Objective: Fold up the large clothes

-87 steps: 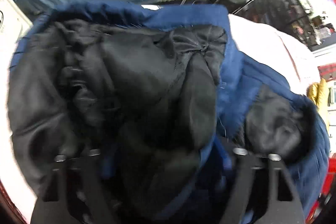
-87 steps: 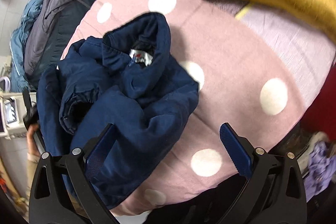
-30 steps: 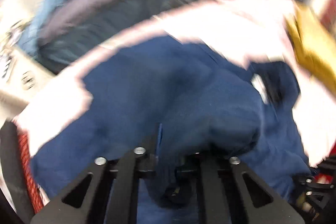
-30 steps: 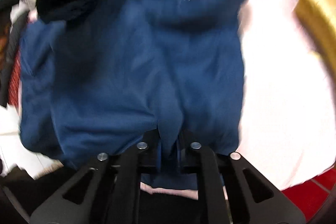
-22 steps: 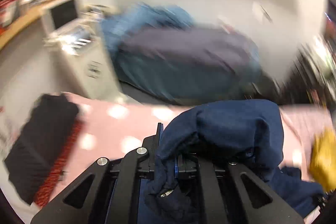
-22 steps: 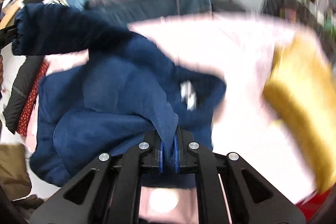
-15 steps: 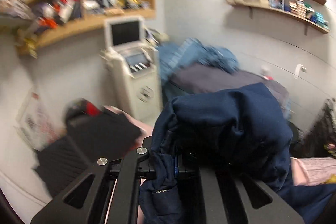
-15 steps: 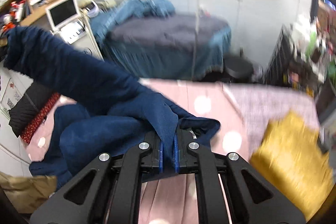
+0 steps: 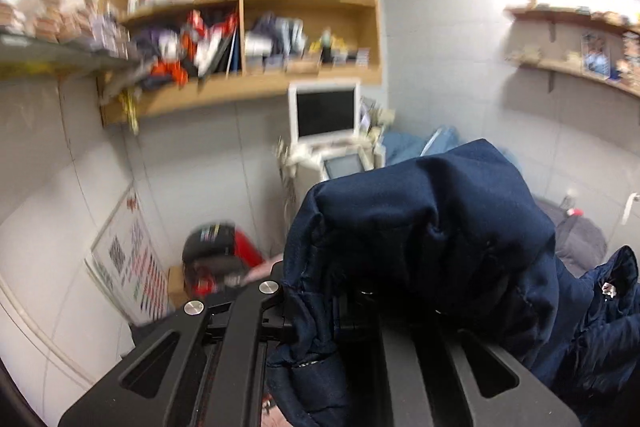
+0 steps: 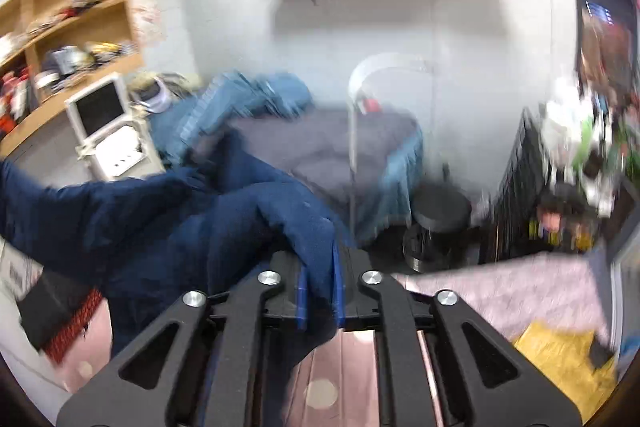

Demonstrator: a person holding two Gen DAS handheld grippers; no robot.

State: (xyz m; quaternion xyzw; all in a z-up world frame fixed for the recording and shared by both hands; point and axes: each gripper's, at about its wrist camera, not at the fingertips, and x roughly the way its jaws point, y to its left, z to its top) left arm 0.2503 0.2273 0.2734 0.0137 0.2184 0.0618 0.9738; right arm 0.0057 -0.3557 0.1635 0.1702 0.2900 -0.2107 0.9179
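A navy padded jacket is lifted in the air between both grippers. My left gripper is shut on a bunched edge of it; the fabric drapes over the jaws and hides the fingertips. My right gripper is shut on another edge of the jacket, which stretches off to the left. The pink polka-dot bed cover lies below the right gripper.
A wooden shelf unit and a white monitor cart stand ahead. A bed with blue and grey bedding, a black stool, a yellow cloth and a black-and-red garment are around.
Both grippers have risen and tilted up from the bed, lifting the jacket clear. The views now face the walls and shelves instead of the bed cover.
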